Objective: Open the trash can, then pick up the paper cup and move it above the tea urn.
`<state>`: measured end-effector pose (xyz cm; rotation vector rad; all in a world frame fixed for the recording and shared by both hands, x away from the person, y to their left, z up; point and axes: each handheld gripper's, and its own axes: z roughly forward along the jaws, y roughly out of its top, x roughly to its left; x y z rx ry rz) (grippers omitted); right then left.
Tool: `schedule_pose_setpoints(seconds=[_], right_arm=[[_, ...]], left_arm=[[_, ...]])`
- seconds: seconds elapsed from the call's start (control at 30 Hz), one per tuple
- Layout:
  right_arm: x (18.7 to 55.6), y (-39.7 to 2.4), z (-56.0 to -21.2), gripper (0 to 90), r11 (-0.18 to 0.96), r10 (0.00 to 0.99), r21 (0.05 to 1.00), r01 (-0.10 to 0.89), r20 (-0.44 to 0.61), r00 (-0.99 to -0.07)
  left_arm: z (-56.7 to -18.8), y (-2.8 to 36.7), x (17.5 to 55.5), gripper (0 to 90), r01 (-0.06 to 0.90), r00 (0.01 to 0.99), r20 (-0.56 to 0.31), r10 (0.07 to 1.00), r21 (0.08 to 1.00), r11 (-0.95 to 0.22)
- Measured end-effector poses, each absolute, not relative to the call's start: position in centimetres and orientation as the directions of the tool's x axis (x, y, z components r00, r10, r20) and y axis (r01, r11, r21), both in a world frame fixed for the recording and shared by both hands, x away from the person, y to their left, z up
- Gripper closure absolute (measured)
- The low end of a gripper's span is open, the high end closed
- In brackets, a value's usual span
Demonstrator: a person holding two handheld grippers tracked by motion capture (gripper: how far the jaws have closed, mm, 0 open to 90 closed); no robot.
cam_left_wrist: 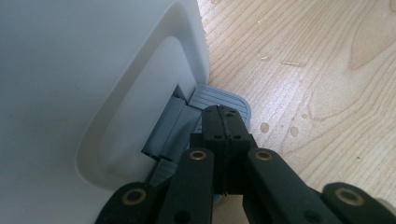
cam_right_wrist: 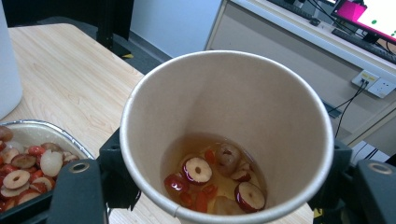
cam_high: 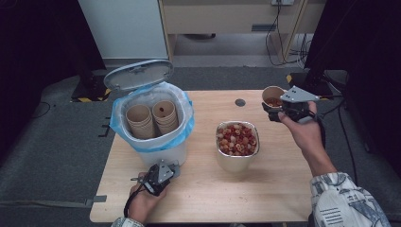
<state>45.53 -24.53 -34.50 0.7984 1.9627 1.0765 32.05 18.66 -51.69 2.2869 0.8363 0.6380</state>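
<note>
- At the table's far right corner, the right gripper (cam_high: 276, 112) clamps an upright paper cup (cam_high: 273, 96) with tea and sliced dates inside.
- Metal bowl (cam_high: 237, 158) of fruit sits left of and nearer than the cup: likely the tipping target.
- Left gripper (cam_left_wrist: 223, 122), jaws together, presses the bin's pedal (cam_left_wrist: 229, 99); bin (cam_high: 156, 146) lid open.

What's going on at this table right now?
The left gripper, jaws shut, presses the grey foot pedal of the white pedal bin, whose lid stands open over stacked brown paper cups. The right gripper holds a brown paper cup with leftover tea and red date slices, near the metal bowl of similar leftovers.
</note>
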Motion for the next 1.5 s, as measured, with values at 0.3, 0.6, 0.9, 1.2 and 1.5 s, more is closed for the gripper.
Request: schedule_pose_setpoints(seconds=[0.3, 0.6, 0.9, 1.2, 1.5], right_arm=[[45.8, -23.9, -33.8, 29.0, 0.461, 0.783, 0.875, 0.151, -0.321, -0.533], [45.8, -23.2, -32.6, 29.0, 0.471, 0.774, 0.873, 0.126, -0.340, -0.534], [46.0, -22.2, -32.2, 28.9, 0.483, 0.757, 0.869, 0.106, -0.353, -0.549], [45.9, -21.7, -32.4, 29.0, 0.493, 0.744, 0.865, 0.094, -0.363, -0.561], [45.7, -21.1, -32.1, 29.0, 0.507, 0.719, 0.859, 0.066, -0.380, -0.581]], left_arm=[[-51.7, 18.7, 32.1, 89.9, 0.398, 0.684, 0.223, 0.695, 0.684, -0.611], [-51.7, 18.7, 32.1, 89.9, 0.398, 0.684, 0.222, 0.695, 0.685, -0.611], [-51.7, 18.7, 32.1, 90.0, 0.399, 0.684, 0.219, 0.696, 0.686, -0.608], [-51.7, 18.7, 32.0, 89.9, 0.399, 0.683, 0.220, 0.696, 0.686, -0.608], [-51.7, 18.7, 32.0, 90.0, 0.399, 0.682, 0.219, 0.697, 0.688, -0.606]])
